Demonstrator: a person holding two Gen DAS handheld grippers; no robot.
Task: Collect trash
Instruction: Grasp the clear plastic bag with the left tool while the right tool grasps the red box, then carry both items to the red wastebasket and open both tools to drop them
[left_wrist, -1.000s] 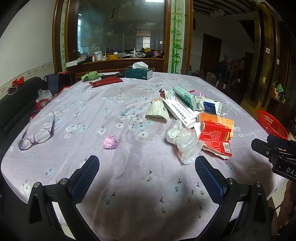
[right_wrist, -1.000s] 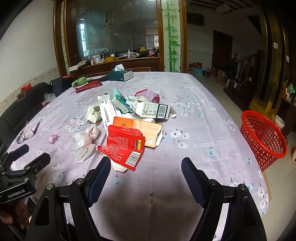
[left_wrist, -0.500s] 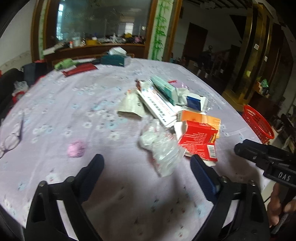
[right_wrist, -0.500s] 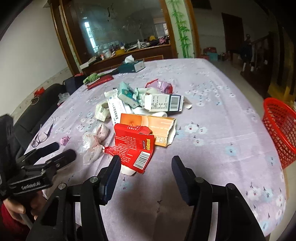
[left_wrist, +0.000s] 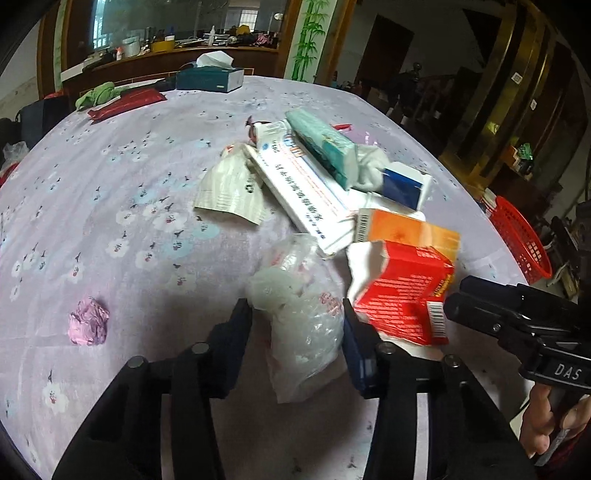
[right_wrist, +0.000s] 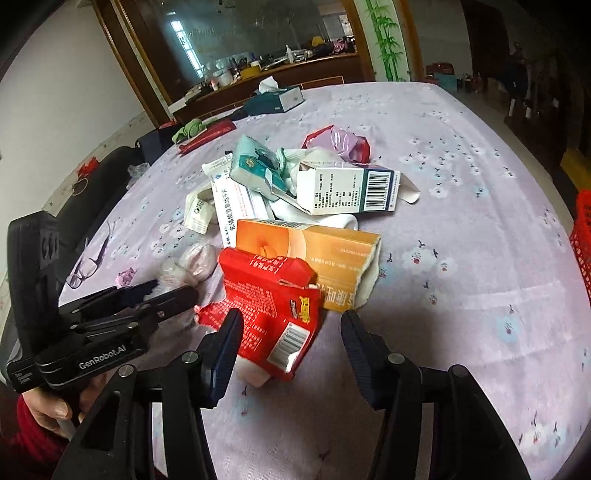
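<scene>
While the left hand-held gripper (left_wrist: 297, 328) brackets the clear plastic bag (left_wrist: 299, 317) unclosed, the right hand-held gripper (right_wrist: 291, 336) gapes around the red carton (right_wrist: 269, 306).

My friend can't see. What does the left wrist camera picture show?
The left gripper is open around a crumpled clear plastic bag on a purple flowery tablecloth. Torn boxes lie beyond it, a red box nearest, with the right gripper alongside.

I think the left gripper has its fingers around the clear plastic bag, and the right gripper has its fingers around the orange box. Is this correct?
Not fully. The left gripper does straddle the clear plastic bag, but the right gripper has its fingers on either side of the red box, not the orange box, which lies just beyond it. The right wrist view shows this.
</scene>
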